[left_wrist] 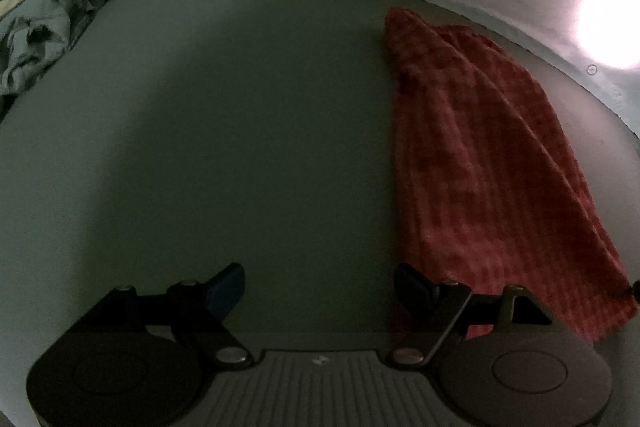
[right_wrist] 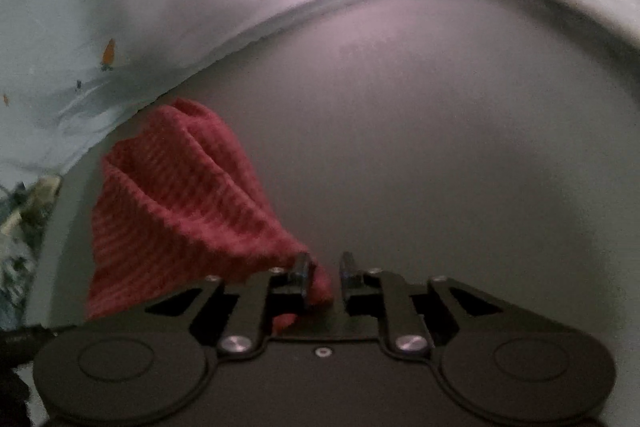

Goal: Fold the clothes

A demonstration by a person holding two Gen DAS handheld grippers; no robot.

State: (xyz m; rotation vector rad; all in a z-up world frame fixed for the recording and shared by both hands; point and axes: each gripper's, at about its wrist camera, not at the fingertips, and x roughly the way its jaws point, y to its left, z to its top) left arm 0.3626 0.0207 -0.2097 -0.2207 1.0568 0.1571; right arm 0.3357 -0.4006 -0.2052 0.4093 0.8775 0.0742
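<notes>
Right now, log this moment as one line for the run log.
task: fold clothes | left gripper: open, empty, beside red cloth | right gripper: holding cloth corner, jaws not fully closed | clothes pile: far left

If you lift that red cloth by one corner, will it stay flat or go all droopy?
Probably droopy: the red cloth already bunches into soft folds. Its waffle texture likely grips well, so the right gripper shouldn't slip. It looks light.
</notes>
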